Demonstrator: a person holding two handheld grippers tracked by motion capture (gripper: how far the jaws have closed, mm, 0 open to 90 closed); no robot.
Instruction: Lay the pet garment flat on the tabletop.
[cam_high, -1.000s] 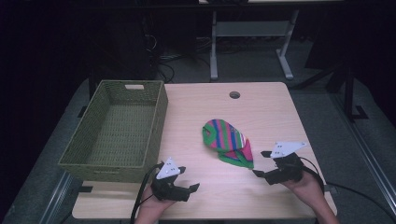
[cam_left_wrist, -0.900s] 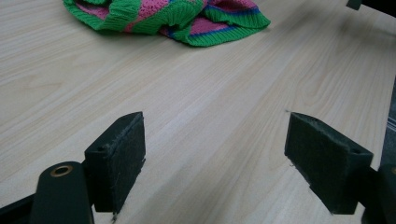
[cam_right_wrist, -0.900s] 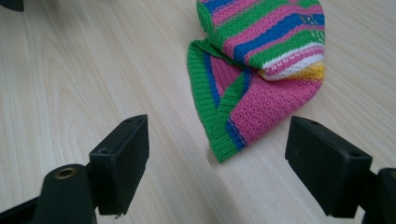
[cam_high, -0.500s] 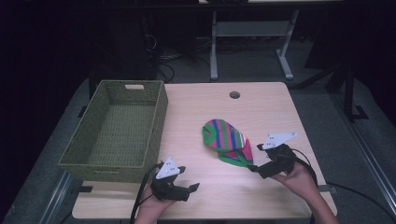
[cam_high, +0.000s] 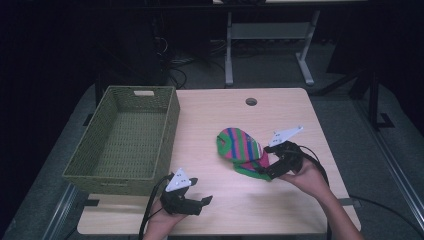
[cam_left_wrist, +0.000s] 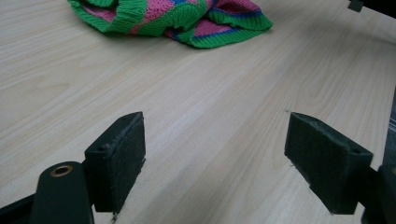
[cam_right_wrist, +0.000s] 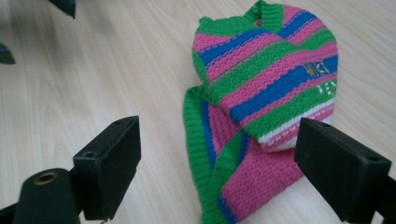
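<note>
A green woven basket (cam_high: 125, 140) is sitting empty on the left side of the light wooden table (cam_high: 240, 210), its handle slot facing the far end. A round hole (cam_high: 251, 102) is showing near the table's far edge. Beyond, what looks like a grey metal stand (cam_high: 270, 45) is standing in the dark.

Table (cam_high: 280, 200): pale wood-grain, smooth, matt. Striped garment (cam_right_wrist: 266, 84): chunky knit cloth. Green basket (cam_high: 125, 140): woven, rough.
</note>
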